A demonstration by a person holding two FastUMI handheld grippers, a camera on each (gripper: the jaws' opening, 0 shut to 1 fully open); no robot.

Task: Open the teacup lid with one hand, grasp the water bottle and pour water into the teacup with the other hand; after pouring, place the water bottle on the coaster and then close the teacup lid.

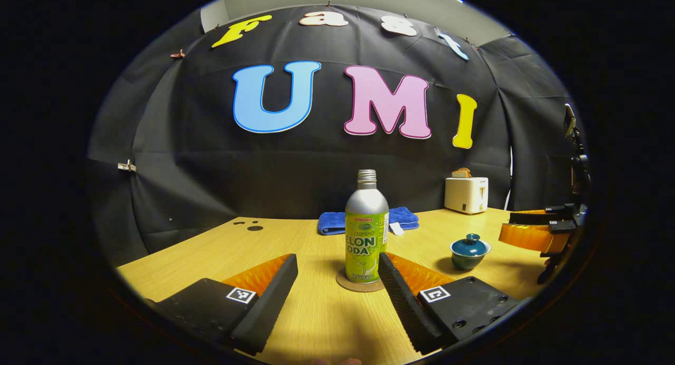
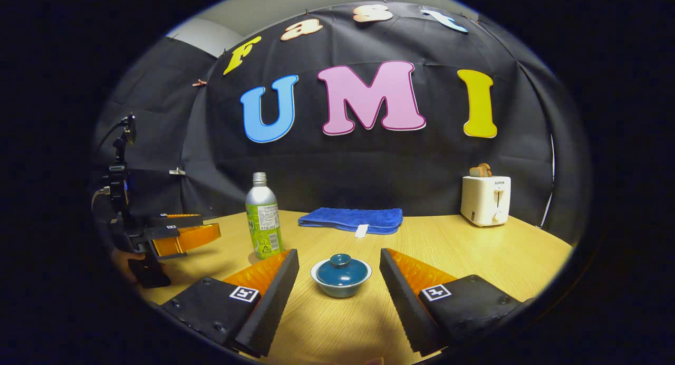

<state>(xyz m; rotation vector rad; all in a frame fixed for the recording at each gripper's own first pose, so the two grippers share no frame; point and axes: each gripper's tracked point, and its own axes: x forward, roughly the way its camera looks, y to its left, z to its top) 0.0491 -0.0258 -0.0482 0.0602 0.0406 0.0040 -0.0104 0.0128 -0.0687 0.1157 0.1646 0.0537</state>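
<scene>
A silver and green bottle (image 1: 367,229) stands upright, uncapped, on a round brown coaster (image 1: 360,285) on the wooden table. My left gripper (image 1: 337,270) is open, its fingertips on either side of the bottle's base and a little short of it. A teal teacup (image 2: 341,276) with its lid (image 2: 340,266) on sits just beyond my right gripper (image 2: 339,267), which is open and holds nothing. The teacup (image 1: 469,251) shows right of the bottle in the left gripper view, with the right gripper (image 1: 538,230) farther right. In the right gripper view the bottle (image 2: 262,215) stands left of the cup, beside the left gripper (image 2: 179,233).
A folded blue towel (image 2: 352,219) lies at the back of the table (image 2: 474,254). A white toaster (image 2: 485,199) with bread in it stands at the back right. A few dark spots (image 1: 252,226) mark the table at the back left.
</scene>
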